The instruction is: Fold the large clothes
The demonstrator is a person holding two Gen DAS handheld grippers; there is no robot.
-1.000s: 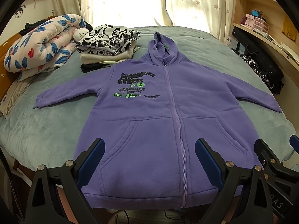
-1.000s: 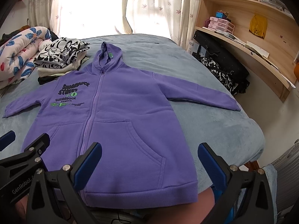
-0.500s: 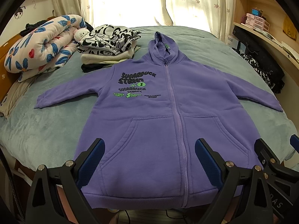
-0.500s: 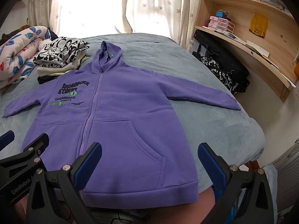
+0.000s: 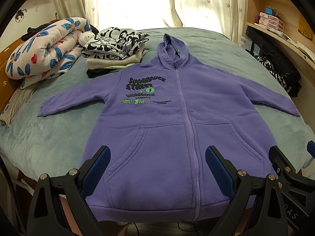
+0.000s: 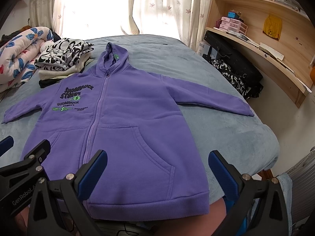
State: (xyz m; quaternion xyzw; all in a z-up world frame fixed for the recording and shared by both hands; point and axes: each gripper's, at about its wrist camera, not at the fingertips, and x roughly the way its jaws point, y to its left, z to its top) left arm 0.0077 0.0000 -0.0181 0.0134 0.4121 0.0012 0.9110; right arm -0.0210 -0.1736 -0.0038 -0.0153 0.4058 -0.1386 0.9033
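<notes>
A purple zip hoodie (image 5: 177, 122) lies flat and face up on the bed, sleeves spread to both sides, hood toward the window, hem at the near edge. It also shows in the right wrist view (image 6: 122, 118). My left gripper (image 5: 157, 163) is open and empty, held above the hoodie's lower left pocket near the hem. My right gripper (image 6: 157, 167) is open and empty above the lower right pocket and hem. Each gripper's black frame shows at the edge of the other's view.
A grey-blue blanket (image 5: 49, 141) covers the bed. A stack of folded clothes (image 5: 116, 47) and a rolled floral quilt (image 5: 43, 51) lie at the far left. A wooden shelf (image 6: 261, 45) and black bags (image 6: 236, 72) stand on the right.
Both views have shifted very slightly; the hoodie and both open grippers stay as they were.
</notes>
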